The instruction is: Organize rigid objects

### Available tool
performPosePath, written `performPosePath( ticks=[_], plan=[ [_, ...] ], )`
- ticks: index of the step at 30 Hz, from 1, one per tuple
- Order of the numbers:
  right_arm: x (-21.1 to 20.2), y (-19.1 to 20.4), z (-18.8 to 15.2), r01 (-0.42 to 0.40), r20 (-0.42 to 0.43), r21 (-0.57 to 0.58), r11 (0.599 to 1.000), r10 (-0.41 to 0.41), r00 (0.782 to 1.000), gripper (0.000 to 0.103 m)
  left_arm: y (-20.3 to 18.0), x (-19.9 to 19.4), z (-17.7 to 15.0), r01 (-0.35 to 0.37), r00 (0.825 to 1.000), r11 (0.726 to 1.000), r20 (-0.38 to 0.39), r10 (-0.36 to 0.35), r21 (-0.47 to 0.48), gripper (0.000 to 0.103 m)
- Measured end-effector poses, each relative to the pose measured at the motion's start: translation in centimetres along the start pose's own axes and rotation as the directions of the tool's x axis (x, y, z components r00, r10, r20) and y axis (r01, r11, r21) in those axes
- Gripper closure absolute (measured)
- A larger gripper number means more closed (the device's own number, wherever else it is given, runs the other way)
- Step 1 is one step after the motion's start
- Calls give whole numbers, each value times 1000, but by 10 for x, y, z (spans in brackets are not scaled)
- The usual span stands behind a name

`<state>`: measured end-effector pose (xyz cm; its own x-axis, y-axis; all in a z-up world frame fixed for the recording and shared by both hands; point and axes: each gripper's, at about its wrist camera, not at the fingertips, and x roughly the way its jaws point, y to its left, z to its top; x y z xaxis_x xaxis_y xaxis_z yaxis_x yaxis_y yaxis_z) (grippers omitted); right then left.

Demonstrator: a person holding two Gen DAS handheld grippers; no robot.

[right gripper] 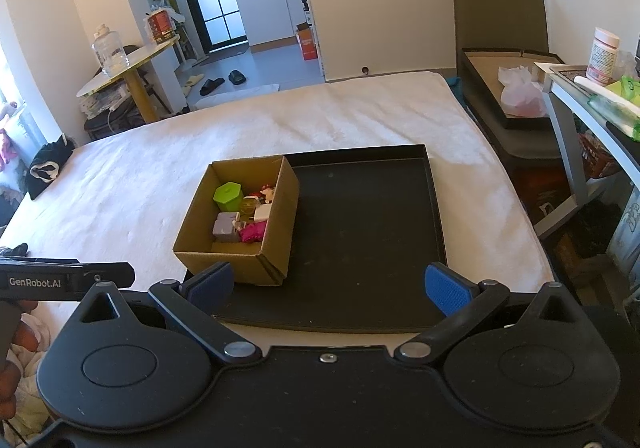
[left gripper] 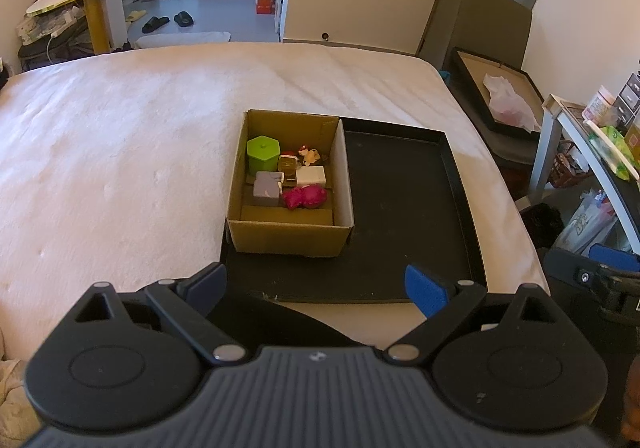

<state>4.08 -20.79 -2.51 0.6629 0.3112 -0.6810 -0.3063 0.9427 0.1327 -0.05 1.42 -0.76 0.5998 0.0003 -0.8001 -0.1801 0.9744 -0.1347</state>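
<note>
- Left gripper [left gripper: 316, 290]: jaws spread wide, nothing between them. It hangs above the near edge of the black tray [left gripper: 400, 216], well short of the box. Blue ribbed pads [left gripper: 424, 290] on black linkages.
- Right gripper [right gripper: 328, 286]: likewise spread and empty, above the tray's near edge. Its left pad [right gripper: 210, 284] overlaps the box's near corner in this view; contact cannot be confirmed.
- Black tray: shallow, rectangular, raised rim, matte and stiff. It lies on the bed [left gripper: 120, 152], toward the bed's right edge. The floor right of the box is bare, a few light specks only.
- Cardboard box [left gripper: 288, 238]: open-topped corrugated carton, in the tray's left half, its left wall at the tray's left edge.
- Contents, all inside the box: green hexagonal lidded container [left gripper: 262, 154] at the far left corner; grey block [left gripper: 267, 189] in front of it; white box [left gripper: 311, 176] toward the right wall; pink knobbly item [left gripper: 304, 197] at the near side; a small gold-coloured item [left gripper: 289, 165] in the middle; a small red-and-white figure [left gripper: 307, 154] at the far side, too small to identify.
- Progress, as judged: no loose item shows on the tray or bed, so collection into the box appears complete or nearly so.
- Remaining, as judged: possibly tidying the arrangement inside the box or moving the box; neither can be determined.
- Surface: the bed cover is pale, soft and plush, a yielding base under the tray.
</note>
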Motion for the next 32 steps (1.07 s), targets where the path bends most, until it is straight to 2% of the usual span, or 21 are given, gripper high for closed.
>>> performPosePath(
  ticks=[25,32],
  plan=[
    [2,-2,0,2,-4,-4,1000,-2,1000,0,6,1,3,4,1000,1000,-7,-4,-4,8],
    [5,-2,-2,3,-8,-4,1000,-4,1000,0,5,-2,0,3,1000,1000,20,-3,11,8]
  ],
)
